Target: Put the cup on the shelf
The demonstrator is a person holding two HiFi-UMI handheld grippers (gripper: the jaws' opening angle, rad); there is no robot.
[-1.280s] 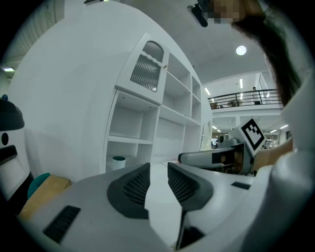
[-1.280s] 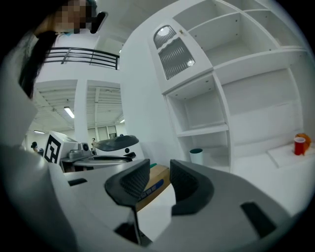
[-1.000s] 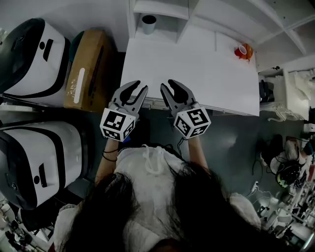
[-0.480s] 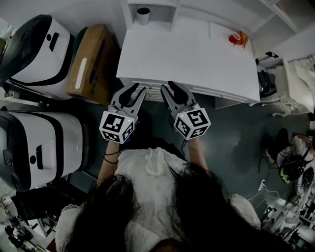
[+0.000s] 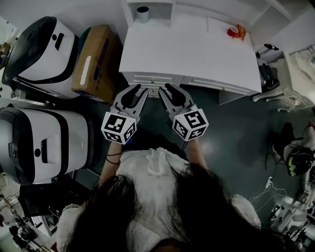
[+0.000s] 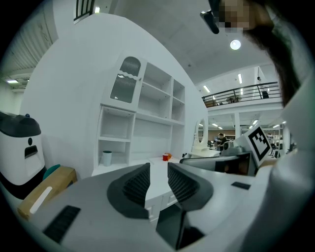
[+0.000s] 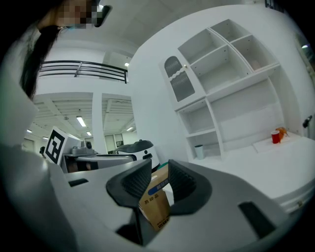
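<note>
Red cup [image 5: 233, 31] stands on the far right corner of the white desk [image 5: 192, 54], just beside a small orange thing [image 5: 241, 30] and outside the shelf unit [image 6: 147, 118] that rises at the desk's back. A second cup, the grey cup [image 5: 142, 13], sits alone in the low left compartment of that unit.

Readable writing is scarce. The cardboard box [image 5: 93, 61] on the floor left of the desk carries a pale strip on top, and in the right gripper view a blue label with dark characters shows on its face — too small to read surely. Each gripper's cube bears black-and-white square markers.

Both grippers hover side by side in front of the desk's drawers [image 5: 162, 78], over the dark floor [image 5: 231, 133]. The left gripper [image 5: 137, 91] has its jaws a narrow gap apart, with nothing in them. The right gripper [image 5: 170, 91] has just been closing its jaws; a slim gap remains, nothing between — the box only shows through from behind.

Two large white-and-black machines [image 5: 42, 56] stand at the left. Cables and clutter lie at the right. The gripper views show a tall hall with a railed balcony [image 6: 241, 93] and ceiling lights.
</note>
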